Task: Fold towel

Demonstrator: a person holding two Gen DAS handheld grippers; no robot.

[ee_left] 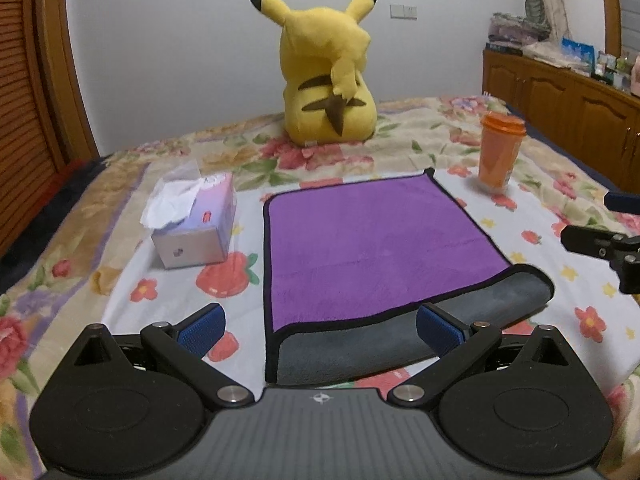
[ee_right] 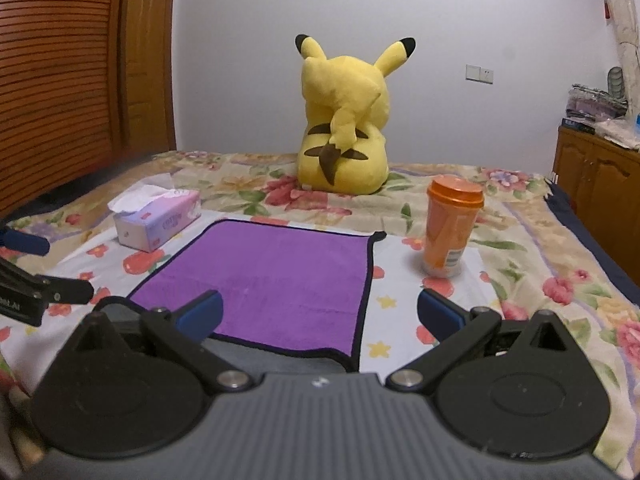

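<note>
From the left wrist, one purple towel [ee_left: 380,248] lies at twelve o'clock of the left gripper [ee_left: 320,330], jaws apart, one tissue box [ee_left: 196,224] at ten; from the right wrist, the right gripper [ee_right: 320,314] gapes, one orange cup [ee_right: 450,226] at one.

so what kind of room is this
Most likely a bedroom at home. The towel lies on a bed with a floral bedspread, a yellow plush toy sits on it near the wall, and wooden cabinets piled with household items line one side.
</note>
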